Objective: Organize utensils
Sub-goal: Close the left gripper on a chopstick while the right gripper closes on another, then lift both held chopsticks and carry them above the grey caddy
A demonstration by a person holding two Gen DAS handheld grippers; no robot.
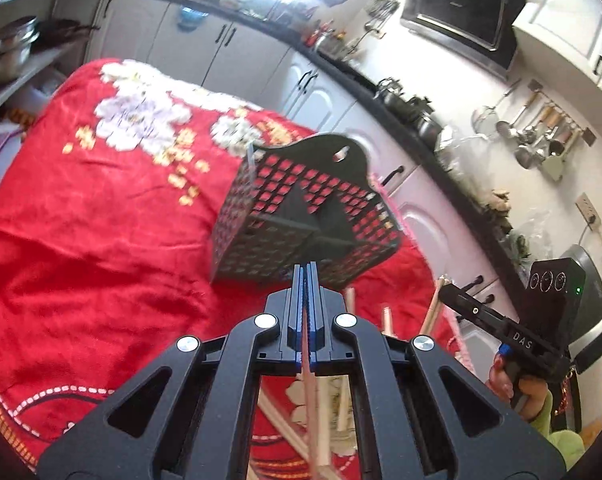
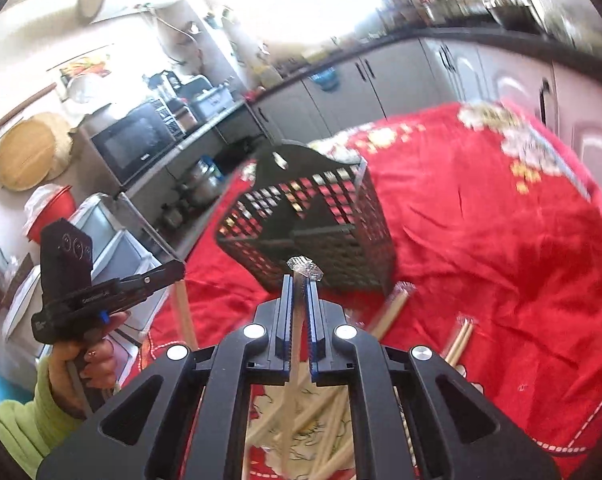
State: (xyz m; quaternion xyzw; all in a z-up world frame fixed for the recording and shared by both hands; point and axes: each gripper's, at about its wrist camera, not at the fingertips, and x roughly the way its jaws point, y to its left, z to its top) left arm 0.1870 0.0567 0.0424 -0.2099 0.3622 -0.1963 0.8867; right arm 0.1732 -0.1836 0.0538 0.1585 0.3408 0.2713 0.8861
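Observation:
A black perforated utensil basket (image 1: 301, 216) with inner dividers stands on the red floral cloth (image 1: 101, 208); it also shows in the right wrist view (image 2: 313, 220). My left gripper (image 1: 307, 270) is shut on a thin pale chopstick (image 1: 312, 392), its tips at the basket's near rim. My right gripper (image 2: 301, 280) is shut on a plastic-wrapped pair of chopsticks (image 2: 304, 270), just short of the basket's near wall. Several loose wrapped chopsticks (image 2: 397, 306) lie on the cloth below both grippers.
A dark counter with white cabinets (image 1: 333, 92) curves behind the table. An oven (image 1: 461, 16) and hanging ladles (image 1: 541, 136) are on the wall. Shelves with a microwave (image 2: 137, 144) and pots stand to the left in the right wrist view.

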